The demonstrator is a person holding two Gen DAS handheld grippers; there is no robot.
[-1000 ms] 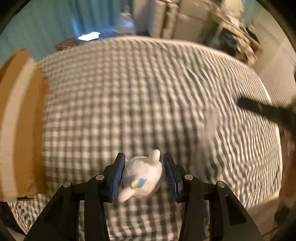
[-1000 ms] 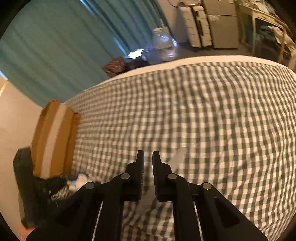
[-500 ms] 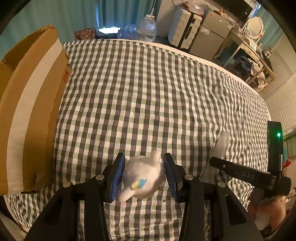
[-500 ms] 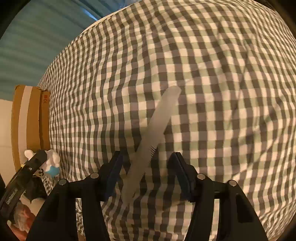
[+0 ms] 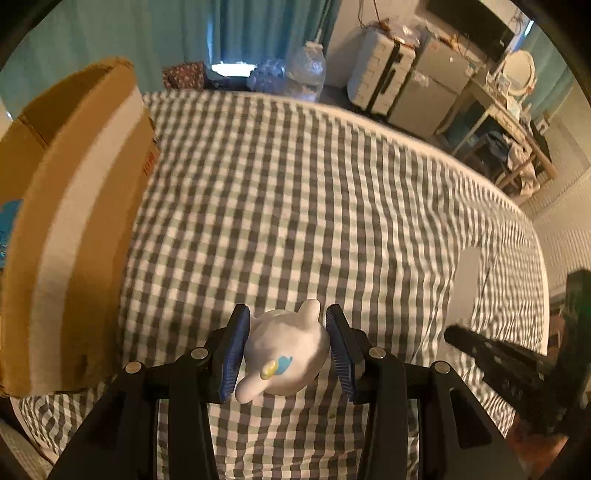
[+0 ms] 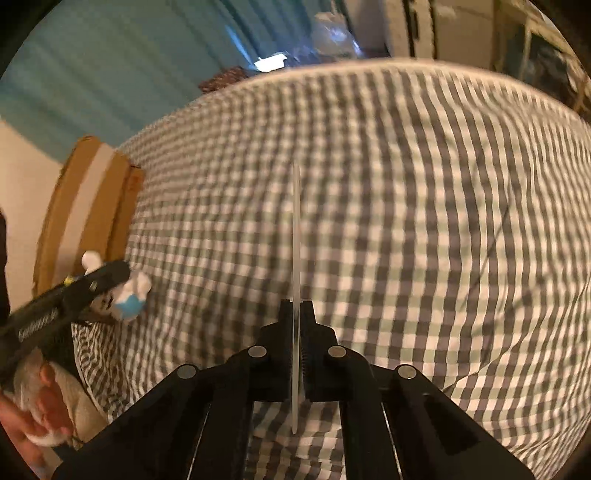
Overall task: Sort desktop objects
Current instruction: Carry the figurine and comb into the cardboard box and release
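- White toy figure (image 5: pixel 286 354): rounded body with a small blue and yellow mark, pinched between the blue pads of the left tool (image 5: pixel 287 350), held above the checked cloth (image 5: pixel 295 206). In the right wrist view the same toy (image 6: pixel 127 291) shows at the left, beside the cardboard box (image 6: pixel 88 206).
- Flat pale comb (image 6: pixel 296 258): clamped edge-on by the right tool (image 6: pixel 296 314), whose two fingers are nearly together on it; the strip sticks out forward over the cloth, fine teeth visible near the grip.
- Cardboard box (image 5: pixel 70 221): brown with a pale tape band, open at the top, standing at the left edge of the cloth, near the left tool.
- Checked cloth: grey and white, covering the whole surface under both tools.
- Background: teal curtain (image 5: pixel 110 33), a large clear bottle (image 5: pixel 306 74), a white suitcase (image 5: pixel 380 74).
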